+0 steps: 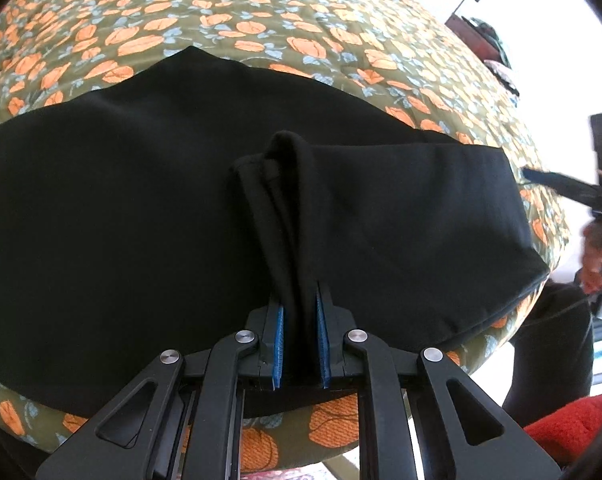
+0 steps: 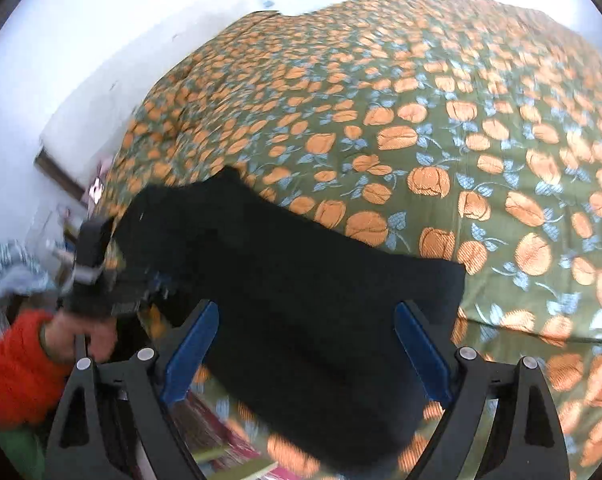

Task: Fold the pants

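Black pants (image 1: 141,200) lie spread along the near edge of a bed. My left gripper (image 1: 299,300) is shut on a bunched fold of the pants (image 1: 289,200), which runs up between its blue pads. In the right wrist view the same pants (image 2: 301,280) stretch from the left to the centre. My right gripper (image 2: 305,316) hovers over their near part, jaws wide open. The cloth shows between the fingers, but neither pad touches it. This view is blurred.
The bedspread (image 2: 421,120) is green with orange flowers and reaches far beyond the pants. A hand in a red sleeve (image 2: 17,360) holds the other gripper at the left. A white wall lies behind, and the bed's edge (image 1: 501,320) drops off near me.
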Motion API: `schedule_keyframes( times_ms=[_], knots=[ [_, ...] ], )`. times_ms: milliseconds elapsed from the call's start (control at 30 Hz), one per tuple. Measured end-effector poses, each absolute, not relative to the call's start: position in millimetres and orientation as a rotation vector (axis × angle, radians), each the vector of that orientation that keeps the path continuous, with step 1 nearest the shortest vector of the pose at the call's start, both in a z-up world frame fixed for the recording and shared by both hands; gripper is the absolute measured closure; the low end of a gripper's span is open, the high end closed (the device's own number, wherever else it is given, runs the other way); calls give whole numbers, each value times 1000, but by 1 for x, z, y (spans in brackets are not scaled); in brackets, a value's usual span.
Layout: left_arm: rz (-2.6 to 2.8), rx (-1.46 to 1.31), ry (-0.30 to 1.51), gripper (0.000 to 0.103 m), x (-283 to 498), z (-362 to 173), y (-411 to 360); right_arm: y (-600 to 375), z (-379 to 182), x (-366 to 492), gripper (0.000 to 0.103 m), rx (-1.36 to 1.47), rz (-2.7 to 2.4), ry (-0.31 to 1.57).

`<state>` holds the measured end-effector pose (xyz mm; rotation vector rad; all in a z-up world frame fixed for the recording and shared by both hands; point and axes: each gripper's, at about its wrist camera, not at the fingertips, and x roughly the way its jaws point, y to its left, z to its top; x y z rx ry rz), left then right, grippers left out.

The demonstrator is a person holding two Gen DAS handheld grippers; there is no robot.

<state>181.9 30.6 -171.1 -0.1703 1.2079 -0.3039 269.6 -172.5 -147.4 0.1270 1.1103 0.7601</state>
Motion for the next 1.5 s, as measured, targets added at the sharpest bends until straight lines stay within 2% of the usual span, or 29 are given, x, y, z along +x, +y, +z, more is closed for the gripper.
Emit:
schedule_keyframes(
  times_ms=[67,133,267,400,467,633,733,933,1233,1333,1500],
  knots=[
    [-315,-181,1203,90,185,-173,31,-171,-190,287,15,145,666,1240],
    [-313,-175,1201,90,185,-173,33,-173,-207,286,18,141,611,1265],
    [-320,-179,1192,87,183,-174,35,-164,-160,265,19,77,586,1098],
    [-321,-198,1192,80,184,-174,37,-155,-108,216,16,50,650,958],
    [-326,-211,1190,71,184,-175,37,-148,-107,197,16,48,656,948],
    [-277,-238,1156,25,176,-160,41,-135,-129,163,16,57,598,951],
    [-224,-289,1095,18,161,-141,54,-134,-125,153,15,136,579,901],
    [-219,-343,1058,16,132,-127,59,-98,-109,130,8,75,764,847],
    [-246,-321,1012,16,93,-95,87,-48,-112,98,4,43,992,874],
    [-228,-371,953,16,110,-73,126,-41,-118,97,3,48,1026,914],
    [-85,-618,811,15,149,-56,266,-43,-119,95,3,25,991,898]
  ],
)
